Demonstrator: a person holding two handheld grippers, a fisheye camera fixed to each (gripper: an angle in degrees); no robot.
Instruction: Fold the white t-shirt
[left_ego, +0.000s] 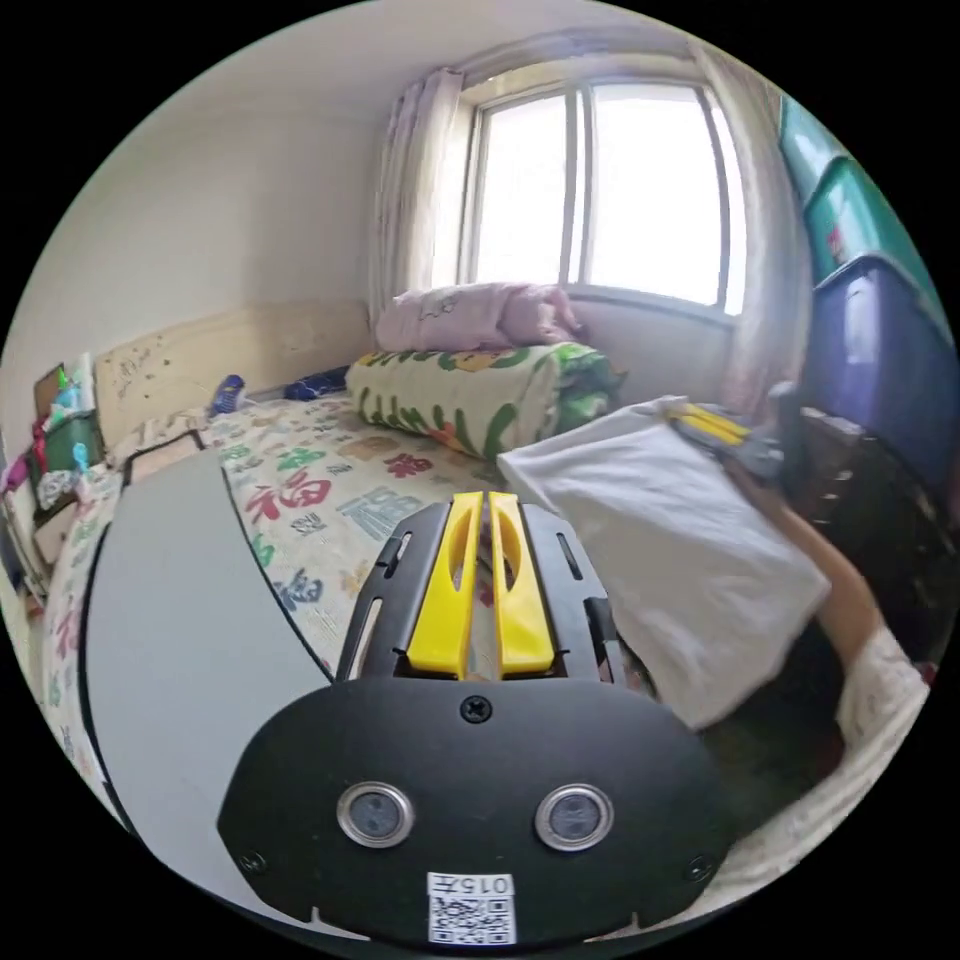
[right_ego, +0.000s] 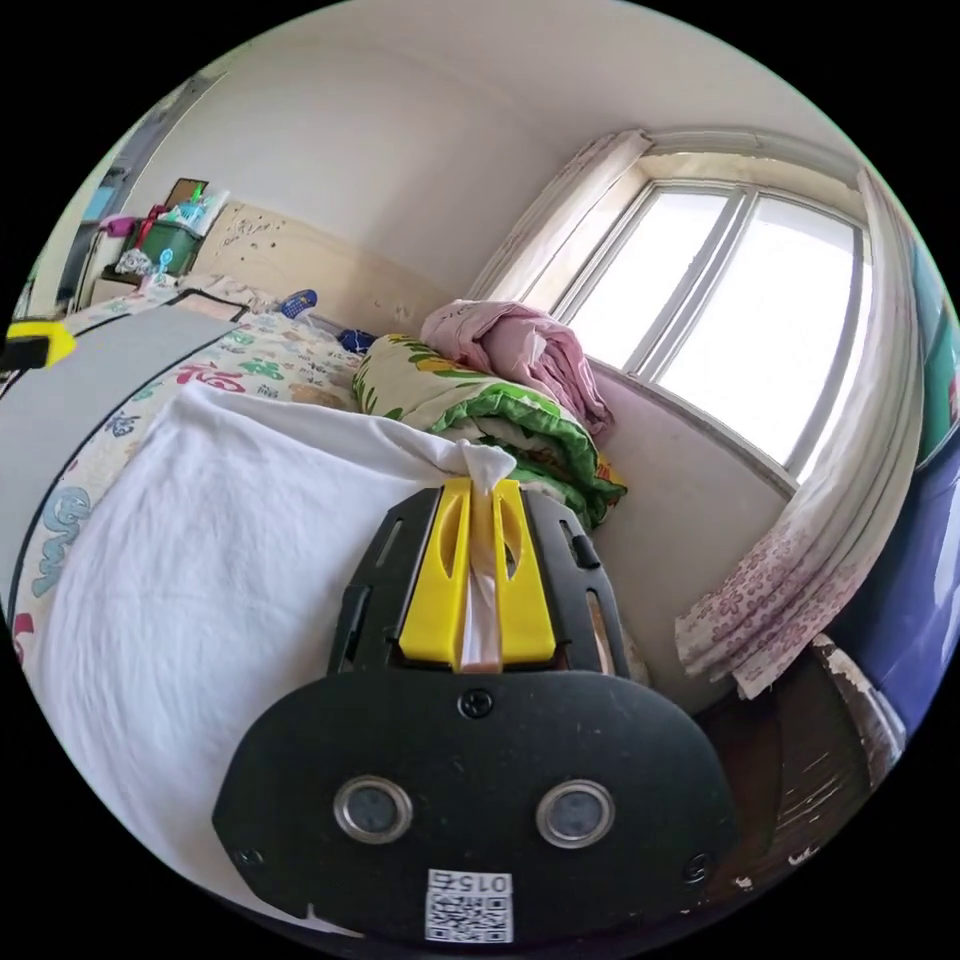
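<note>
Bed (left_ego: 330, 490) with the loud printed sheet takes up most of the middle of the left gripper view, with a grey board (left_ego: 180, 640) lying over it at lower left and a rolled quilt (left_ego: 470, 395) with a pink blanket (left_ego: 480, 315) piled on top up by the window (left_ego: 600, 190). Next biggest is the white t-shirt (right_ego: 220, 580), looks already folded into a flat panel, hanging in the air at centre-left of the right gripper view. The right gripper (right_ego: 478, 500) has its yellow jaws clamped on a bunched corner of it, cloth squeezed right down the slot. The left gripper (left_ego: 478, 505) has its jaws pressed together with nothing in them, pointing at the bed. What worries me: the whole shirt hangs off that one pinched corner, so I'd guess the fold sags open or the cloth slips out if it gets swung around, and the idle gripper isn't supporting the other side. Containers: stacked storage bins at the right edge, teal (left_ego: 850, 210) above a dark blue one (left_ego: 880, 350), can't tell what's inside. There's also a green box (left_ego: 70, 440) at far left with some clutter on top, too small to make out.
</note>
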